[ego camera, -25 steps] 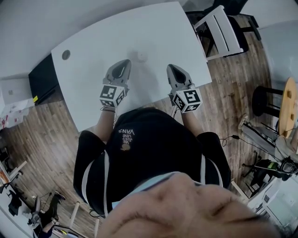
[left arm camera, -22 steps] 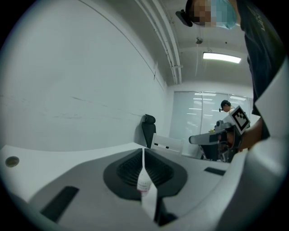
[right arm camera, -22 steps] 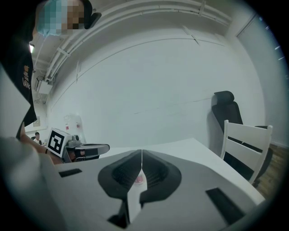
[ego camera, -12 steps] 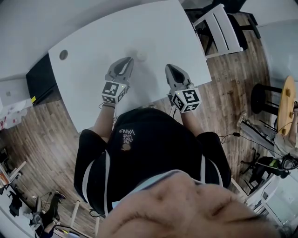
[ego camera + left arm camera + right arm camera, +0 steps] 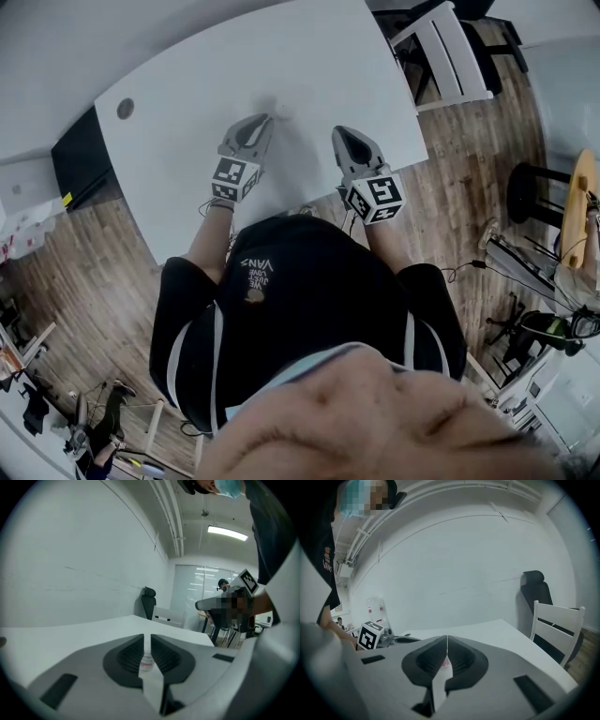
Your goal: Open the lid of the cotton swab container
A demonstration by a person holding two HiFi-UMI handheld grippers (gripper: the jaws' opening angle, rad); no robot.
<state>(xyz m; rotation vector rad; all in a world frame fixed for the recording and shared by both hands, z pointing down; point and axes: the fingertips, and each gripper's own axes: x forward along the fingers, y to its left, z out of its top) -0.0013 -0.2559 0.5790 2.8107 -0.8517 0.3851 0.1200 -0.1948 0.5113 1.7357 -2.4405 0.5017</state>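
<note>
Tongs: left tongs [image 5: 262,121] and right tongs [image 5: 338,133] both closed, empty | Container: cotton swab container [image 5: 146,660] upright on surface [image 5: 178,112], just ahead of left tips; lid apparently on, contents not discernible | Risk: small, likely light; closed tips could nudge or topple it if unsteadied.

There are one cotton swab container [image 5: 146,662], one white surface [image 5: 319,66], two claws, the left claw [image 5: 262,122] and the right claw [image 5: 339,137], one white chair [image 5: 439,54] and one black office chair [image 5: 534,590].
</note>
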